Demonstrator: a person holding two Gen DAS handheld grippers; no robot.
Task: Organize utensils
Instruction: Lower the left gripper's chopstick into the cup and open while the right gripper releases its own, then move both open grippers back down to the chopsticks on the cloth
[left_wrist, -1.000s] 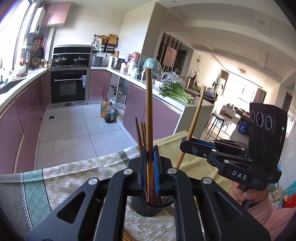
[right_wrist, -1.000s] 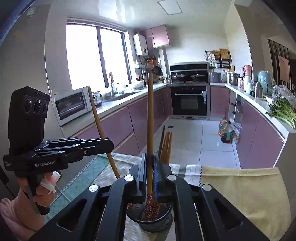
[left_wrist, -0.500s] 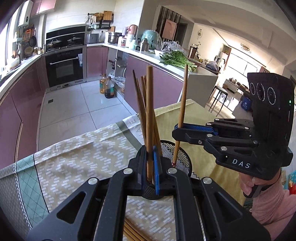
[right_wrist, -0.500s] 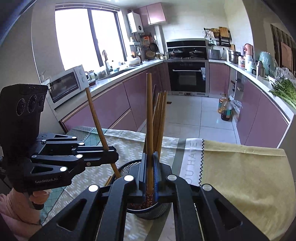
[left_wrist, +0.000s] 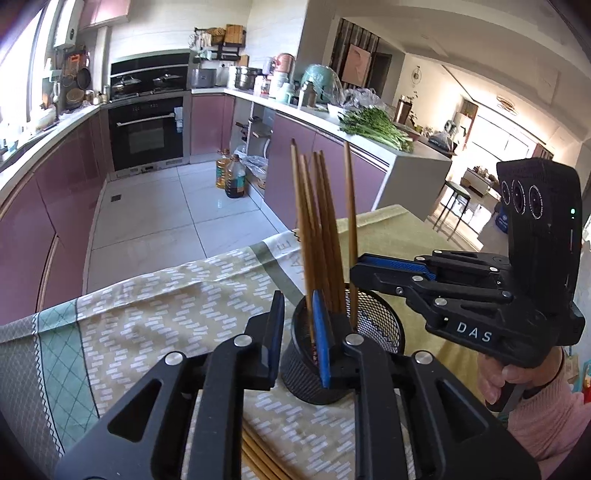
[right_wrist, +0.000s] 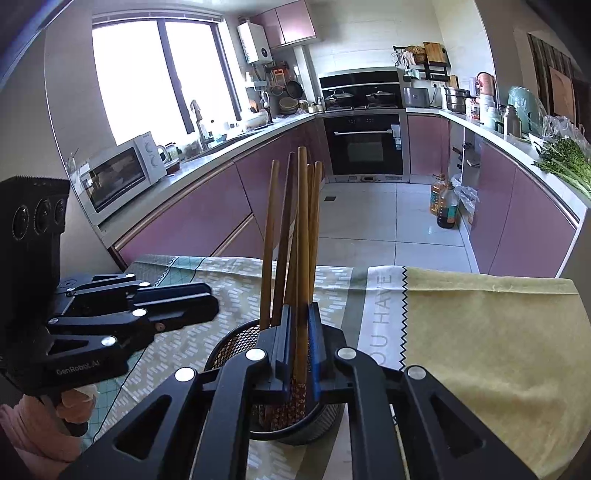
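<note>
– Did you see? The left gripper (left_wrist: 298, 306) has opened now. Half a second ago its fingers were pressed on one chopstick; now they stand wide apart and hold nothing.

– Yes, and that chopstick stays in the mesh holder (left_wrist: 373, 314) with the other chopsticks (left_wrist: 317, 221). So I think this one is finished.

– And the right gripper (right_wrist: 301, 317)?

– Its pads are close on each side of one chopstick (right_wrist: 302, 240), same as before. If they really press it or have just let it go, I cannot tell from here.

– Where is this stick exactly?

– Already inside the holder. The patterned end is down in the basket and the plain end points up to the ceiling. The long axis is almost vertical. The others lean a little and spread like a fan.

– Then what remains?

– In my opinion the right side only needs to release and go back. But more chopsticks (left_wrist: 258, 461) lie flat on the tablecloth (left_wrist: 166, 306) just under the left gripper, so the task is surely not complete
</note>
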